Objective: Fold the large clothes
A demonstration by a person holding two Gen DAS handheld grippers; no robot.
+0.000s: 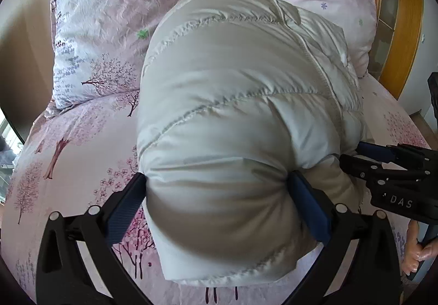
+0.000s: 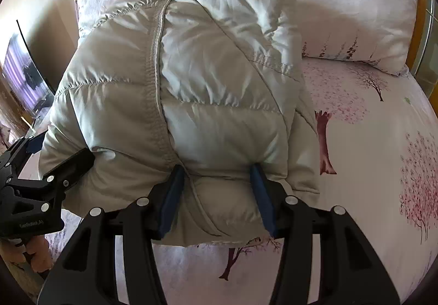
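Judging the fold nearly done: puffer jacket (image 1: 241, 118) lies as a compact bundle on the bed sheet (image 1: 68, 157) below the pillows (image 1: 109, 22). I have left gripper (image 1: 219, 203) and right gripper (image 2: 216, 195) clenched on its near edge; releasing remains.

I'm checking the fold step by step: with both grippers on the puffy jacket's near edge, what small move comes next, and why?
Probably let go. The folded jacket lies bundled on the bedsheet, the left gripper and right gripper each pinching its near edge; releasing and backing off would leave the fold in place.
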